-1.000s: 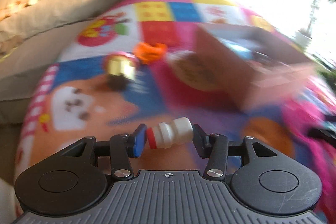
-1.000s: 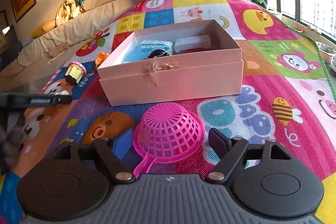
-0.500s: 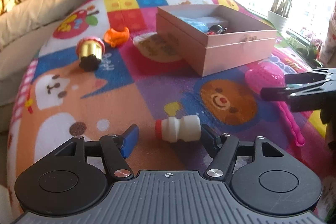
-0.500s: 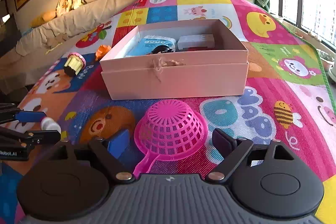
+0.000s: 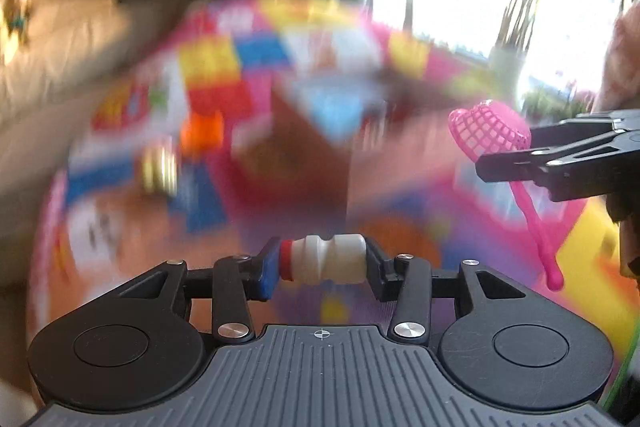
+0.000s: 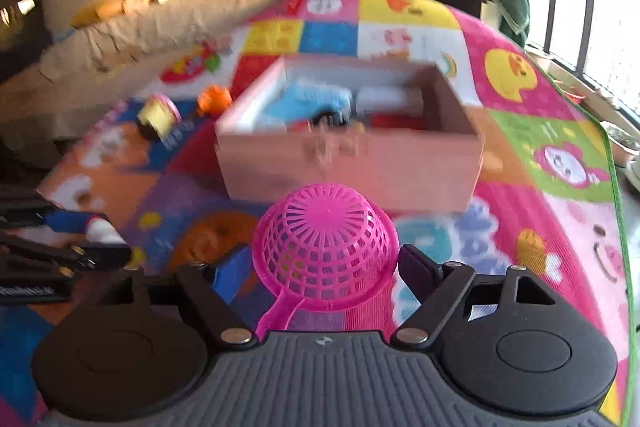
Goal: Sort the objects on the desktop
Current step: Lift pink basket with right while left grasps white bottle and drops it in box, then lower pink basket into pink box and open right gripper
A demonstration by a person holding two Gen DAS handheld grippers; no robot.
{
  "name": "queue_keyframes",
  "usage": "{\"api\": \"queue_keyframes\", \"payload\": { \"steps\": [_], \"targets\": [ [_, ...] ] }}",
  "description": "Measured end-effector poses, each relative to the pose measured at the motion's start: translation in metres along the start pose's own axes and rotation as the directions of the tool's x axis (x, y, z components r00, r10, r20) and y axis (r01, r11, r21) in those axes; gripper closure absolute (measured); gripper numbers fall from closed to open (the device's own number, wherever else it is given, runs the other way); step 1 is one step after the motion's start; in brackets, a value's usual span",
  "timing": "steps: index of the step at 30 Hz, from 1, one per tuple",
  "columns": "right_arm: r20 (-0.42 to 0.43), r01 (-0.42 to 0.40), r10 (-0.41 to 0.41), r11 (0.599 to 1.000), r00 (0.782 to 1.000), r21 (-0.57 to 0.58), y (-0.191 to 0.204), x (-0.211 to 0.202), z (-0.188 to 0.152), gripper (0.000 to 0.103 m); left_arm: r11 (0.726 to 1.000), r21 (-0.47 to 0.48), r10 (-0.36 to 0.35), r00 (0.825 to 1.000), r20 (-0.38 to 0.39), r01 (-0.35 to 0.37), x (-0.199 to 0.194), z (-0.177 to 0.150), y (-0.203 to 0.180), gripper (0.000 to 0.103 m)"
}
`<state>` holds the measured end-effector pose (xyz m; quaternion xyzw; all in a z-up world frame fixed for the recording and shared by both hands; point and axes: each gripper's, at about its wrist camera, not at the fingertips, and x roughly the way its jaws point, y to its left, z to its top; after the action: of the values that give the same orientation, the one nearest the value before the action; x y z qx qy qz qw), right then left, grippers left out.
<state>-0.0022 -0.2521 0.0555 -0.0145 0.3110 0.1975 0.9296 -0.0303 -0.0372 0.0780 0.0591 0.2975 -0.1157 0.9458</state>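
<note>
Pink strainer gripped in our right tool, small white bottle clamped in our left tool; both lifted; next we carry them over the pink box

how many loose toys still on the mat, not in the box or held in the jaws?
2. A cupcake toy and an orange toy lie on the mat, left of the pink box. More may be hidden behind the box; the frames are blurred.
</note>
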Motion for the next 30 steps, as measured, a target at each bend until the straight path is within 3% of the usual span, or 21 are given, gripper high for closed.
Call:
{"api": "queue_keyframes", "payload": {
  "steps": [2,5,10,12,15,16,20,22,26,30],
  "targets": [
    [0.102,-0.022,0.022,1.0,0.995,0.002,-0.006,-0.029,0.026,0.022,0.999,0.035,0.012,0.993,0.119,-0.016,-0.013,0.034,-0.003,0.055],
    [0.284,0.013,-0.003,0.999,0.959,-0.034,-0.009,-0.074,0.061,0.022,0.998,0.065,0.009,0.972,0.235,-0.025,-0.014,0.08,-0.006,0.054],
    [0.428,0.126,-0.088,0.99,0.899,-0.062,-0.02,-0.098,0.097,0.022,0.999,0.038,-0.027,0.974,0.224,0.019,0.04,0.125,-0.013,0.072],
    [0.426,0.15,-0.123,0.988,0.896,-0.031,-0.029,-0.092,0.104,0.022,0.998,0.0,-0.058,0.98,0.19,0.059,0.066,0.133,-0.014,0.072],
    [0.372,0.145,-0.139,0.989,0.918,0.012,-0.043,-0.066,0.108,0.022,0.996,-0.047,-0.064,0.988,0.141,0.071,0.099,0.132,-0.011,0.068],
    [0.356,0.147,-0.145,0.989,0.923,0.022,-0.047,-0.056,0.108,0.022,0.995,-0.074,-0.057,0.99,0.132,0.068,0.103,0.128,-0.006,0.061],
    [0.278,0.128,-0.139,0.99,0.95,0.058,-0.06,-0.018,0.105,0.022,0.989,-0.142,-0.03,0.996,0.083,0.041,0.102,0.098,0.024,0.046],
    [0.258,0.133,-0.143,0.989,0.956,0.058,-0.063,-0.003,0.106,0.022,0.99,-0.139,0.001,0.999,0.038,0.004,0.097,0.076,0.033,0.032],
    [0.23,0.164,-0.165,0.986,0.959,0.024,-0.058,0.035,0.117,0.022,0.99,-0.144,-0.006,0.999,-0.045,-0.001,0.091,0.031,0.043,0.026],
    [0.163,0.207,-0.199,0.978,0.966,-0.034,-0.044,0.086,0.129,0.022,0.992,-0.118,0.03,0.998,-0.062,-0.037,0.082,-0.003,0.048,0.013]
  ]
}}
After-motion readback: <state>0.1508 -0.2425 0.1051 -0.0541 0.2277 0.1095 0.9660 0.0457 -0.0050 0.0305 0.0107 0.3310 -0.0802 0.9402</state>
